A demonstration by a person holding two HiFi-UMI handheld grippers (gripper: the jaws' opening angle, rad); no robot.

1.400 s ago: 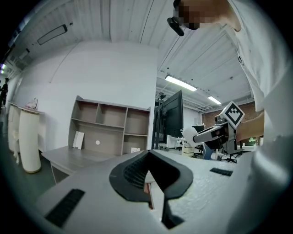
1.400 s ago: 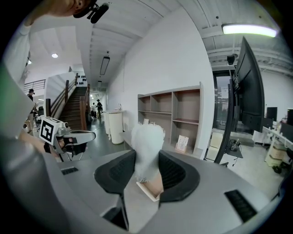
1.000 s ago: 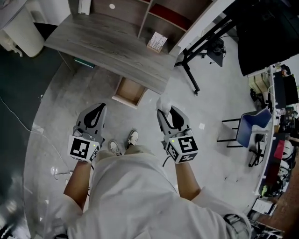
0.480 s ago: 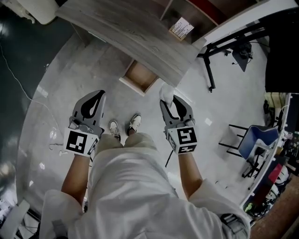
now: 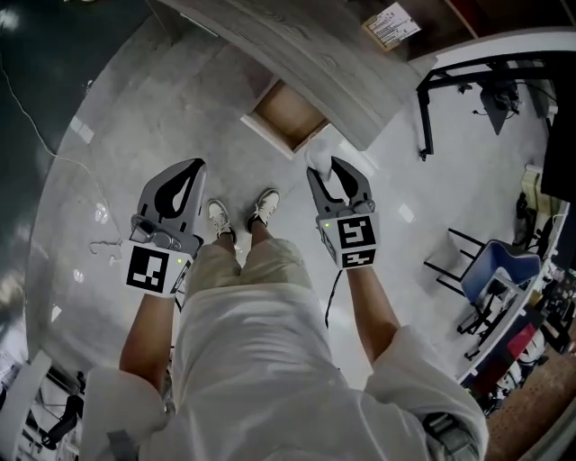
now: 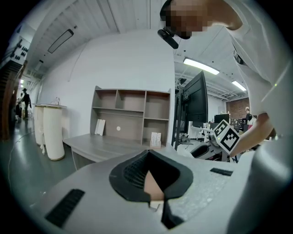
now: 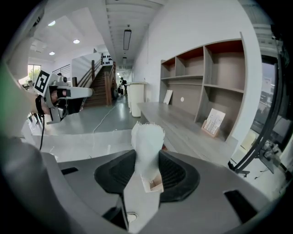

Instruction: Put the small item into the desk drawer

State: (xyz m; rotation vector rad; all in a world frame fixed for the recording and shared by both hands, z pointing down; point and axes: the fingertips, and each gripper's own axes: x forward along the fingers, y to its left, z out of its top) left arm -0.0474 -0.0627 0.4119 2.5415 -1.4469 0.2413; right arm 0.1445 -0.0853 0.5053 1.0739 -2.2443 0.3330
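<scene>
left gripper (image 5: 192, 166): jaws pinched together, nothing in them as far as I can see. It hangs out over the floor on the left, near the person's left shoe, well apart from the desk.

right gripper (image 5: 334, 169): clamped on the small white item, so it's definitely holding. It's on the right, pointing toward the desk's near edge.

small white item (image 7: 147, 137): pinched between the right jaws and sticking out past the tips. Looks cloth-like with a frayed top and a little tag low on it; can't name it any better. In the head view it sits just near-right of the open drawer, not inside it.

desk drawer (image 5: 287, 114): pulled open below the desk's near edge, tan inside. Can't make out anything in it.

desk (image 5: 301, 49): grey wood-grain top running across the far side, bare where it shows.

shelf unit (image 6: 132, 109): stands at the far edge of the desk, with open cubbies. A printed booklet (image 5: 392, 24) leans in one on the right.

person: standing, light top and trousers, white shoes (image 5: 219, 219) on the pale floor between the two grippers.

off to the right: a blue chair (image 5: 498, 263) and a black stand (image 5: 423, 101), both well apart from the drawer.
</scene>
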